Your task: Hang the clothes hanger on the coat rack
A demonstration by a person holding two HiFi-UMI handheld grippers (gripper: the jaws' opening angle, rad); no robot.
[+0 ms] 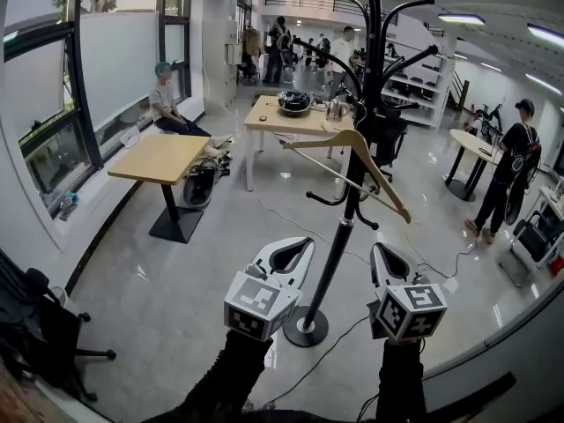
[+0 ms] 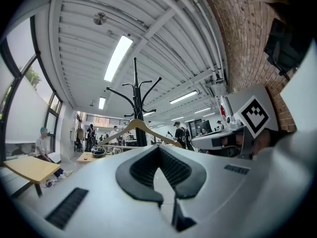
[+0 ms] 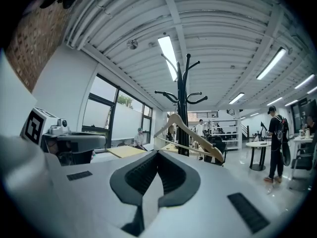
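Observation:
A wooden clothes hanger (image 1: 352,161) hangs tilted from an arm of the black coat rack (image 1: 359,161), whose round base (image 1: 306,326) stands on the floor just ahead of me. My left gripper (image 1: 295,254) is low and left of the pole, my right gripper (image 1: 384,263) low and right of it. Both are shut, hold nothing, and are well below the hanger. The left gripper view shows the hanger (image 2: 140,129) on the rack (image 2: 136,90) beyond the shut left gripper (image 2: 161,170). In the right gripper view, hanger (image 3: 190,135) and rack (image 3: 182,98) stand past the shut right gripper (image 3: 157,175).
A wooden table (image 1: 159,159) stands at the left near the windows, with another table (image 1: 291,117) behind the rack. A black office chair (image 1: 44,333) is at lower left. A cable (image 1: 441,267) runs over the floor. Several people stand or sit farther off.

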